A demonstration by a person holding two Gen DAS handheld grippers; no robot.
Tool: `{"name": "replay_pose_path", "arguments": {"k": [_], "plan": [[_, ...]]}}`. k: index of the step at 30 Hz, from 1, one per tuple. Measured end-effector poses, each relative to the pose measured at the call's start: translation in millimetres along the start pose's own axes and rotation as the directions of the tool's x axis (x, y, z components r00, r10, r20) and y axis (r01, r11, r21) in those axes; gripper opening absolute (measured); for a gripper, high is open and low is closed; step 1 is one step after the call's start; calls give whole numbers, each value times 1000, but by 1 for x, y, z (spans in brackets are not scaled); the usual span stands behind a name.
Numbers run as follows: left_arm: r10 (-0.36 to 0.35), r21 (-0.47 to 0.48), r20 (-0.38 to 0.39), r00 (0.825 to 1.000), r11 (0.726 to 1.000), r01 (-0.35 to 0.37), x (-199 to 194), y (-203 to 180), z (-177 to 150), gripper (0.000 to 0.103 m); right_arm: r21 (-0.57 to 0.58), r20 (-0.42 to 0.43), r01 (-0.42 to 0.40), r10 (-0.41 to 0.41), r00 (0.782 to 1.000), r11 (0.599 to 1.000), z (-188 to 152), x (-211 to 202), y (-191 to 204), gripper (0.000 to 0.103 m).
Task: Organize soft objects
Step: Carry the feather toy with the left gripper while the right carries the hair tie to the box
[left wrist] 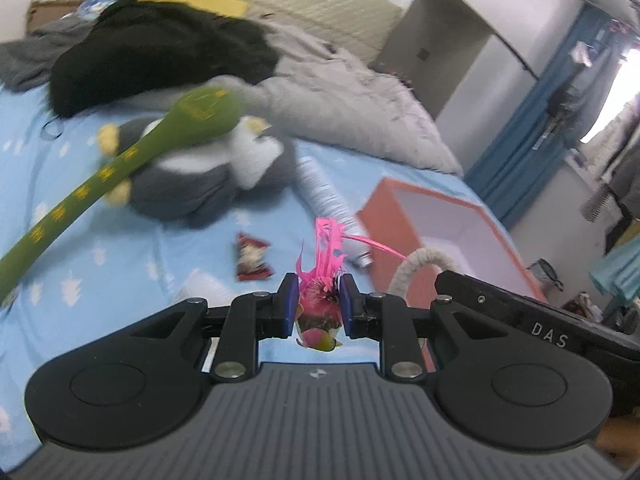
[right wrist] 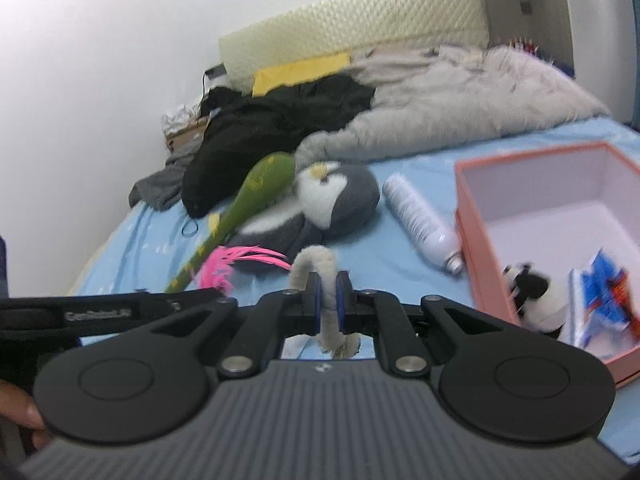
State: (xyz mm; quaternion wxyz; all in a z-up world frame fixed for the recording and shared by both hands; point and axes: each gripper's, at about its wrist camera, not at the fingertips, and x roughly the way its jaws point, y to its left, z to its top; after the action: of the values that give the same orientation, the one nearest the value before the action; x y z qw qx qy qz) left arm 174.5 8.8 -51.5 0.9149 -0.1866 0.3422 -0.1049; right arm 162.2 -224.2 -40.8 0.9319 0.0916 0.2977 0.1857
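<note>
My left gripper (left wrist: 319,300) is shut on a pink feather toy (left wrist: 326,268), held above the blue bedsheet. My right gripper (right wrist: 327,300) is shut on a cream rope loop (right wrist: 314,264); the loop also shows in the left wrist view (left wrist: 416,266). The two grippers are side by side. An orange box (right wrist: 476,240) with a white inside stands to the right; it holds a panda plush (right wrist: 536,294) and a blue-red packet (right wrist: 604,292). A grey penguin plush (right wrist: 320,204) and a green plush stick (right wrist: 256,196) lie further back on the bed.
A white spray can (right wrist: 420,220) lies between the penguin and the box. A small red packet (left wrist: 252,258) lies on the sheet. A black garment (right wrist: 276,120) and a grey fluffy blanket (right wrist: 460,92) are heaped at the far side, by the headboard.
</note>
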Motion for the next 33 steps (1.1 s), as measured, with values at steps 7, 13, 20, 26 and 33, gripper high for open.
{"name": "replay_pose_path", "arguments": {"k": [7, 13, 20, 26, 33], "plan": [[-90, 96, 20, 996, 992, 88, 4, -57, 34, 26, -48, 97, 75, -70, 993, 996, 38, -38, -12, 11], [-143, 172, -21, 989, 974, 145, 27, -108, 54, 26, -36, 144, 160, -154, 978, 986, 61, -58, -40, 11], [-201, 202, -143, 969, 953, 227, 83, -161, 65, 26, 43, 79, 250, -253, 964, 967, 79, -58, -104, 11], [-202, 213, -245, 948, 943, 256, 142, -198, 70, 26, 82, -19, 340, -340, 940, 937, 81, -38, -162, 11], [-112, 253, -364, 924, 943, 214, 212, -223, 62, 26, 140, -165, 395, -372, 913, 908, 64, -8, -217, 11]]}}
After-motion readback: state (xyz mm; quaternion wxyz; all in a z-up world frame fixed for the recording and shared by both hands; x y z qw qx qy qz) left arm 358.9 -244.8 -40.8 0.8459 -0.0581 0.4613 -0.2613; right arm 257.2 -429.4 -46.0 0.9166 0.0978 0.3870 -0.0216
